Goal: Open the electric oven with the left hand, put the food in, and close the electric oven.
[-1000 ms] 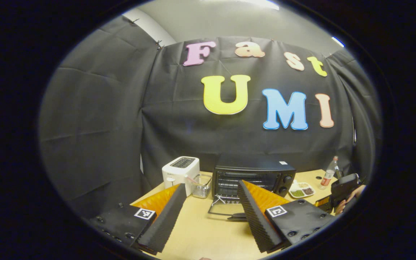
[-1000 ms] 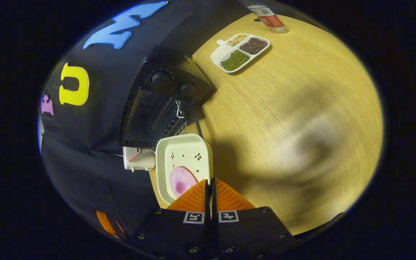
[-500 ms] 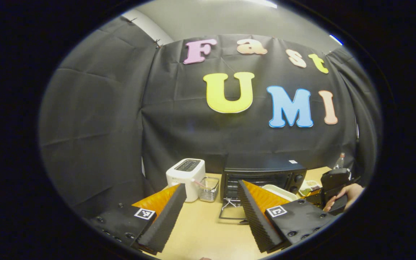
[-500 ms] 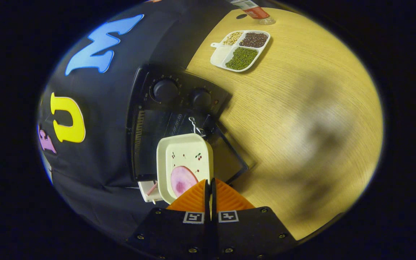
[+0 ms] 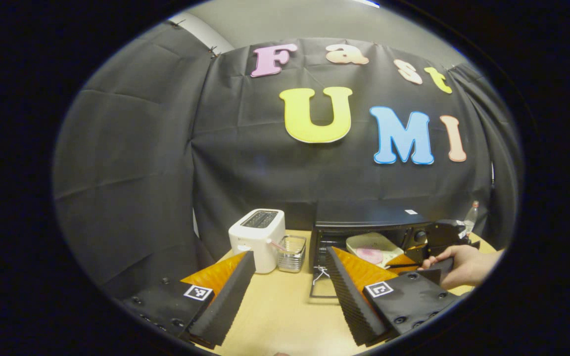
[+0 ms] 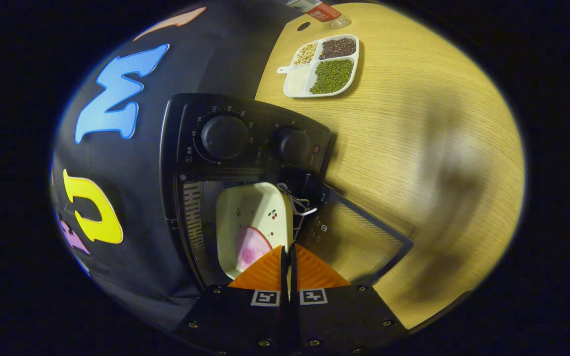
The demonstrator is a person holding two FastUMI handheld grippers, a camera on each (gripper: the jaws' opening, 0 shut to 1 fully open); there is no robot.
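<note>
Oven (image 6: 245,148) stands black at the back of the wooden table (image 6: 423,148), its door (image 6: 359,237) dropped flat toward you and the cream dish (image 6: 255,217) poised at the mouth of the cavity.

Right gripper (image 6: 287,262): your two orange fingers are pressed together on the near rim of the dish, which carries a pink slice of food (image 6: 251,246). From the left gripper view the dish (image 5: 371,244) sits roughly level, partly inside the opening. Judged from this, the step in hand is the insertion. Keep the dish level so the slice does not slide, steer it clear of the wire handle clip (image 6: 297,200) lying just beside its right edge, and carry it fully past the door hinge before you let go; a dish left overhanging would likely foul the door when it closes.

Left gripper (image 5: 290,287): your fingers stand wide apart, holding nothing, low over the table in front of the oven (image 5: 369,222) and well short of the door. Hold it there, out of the dish's path, ready for the door.

Your hand (image 5: 463,264) grips the right tool from the right side, reaching in toward the oven's front.

Beside the oven: toaster (image 5: 258,237), small glass container (image 5: 291,253); beyond, a divided bean tray (image 6: 322,66).
</note>
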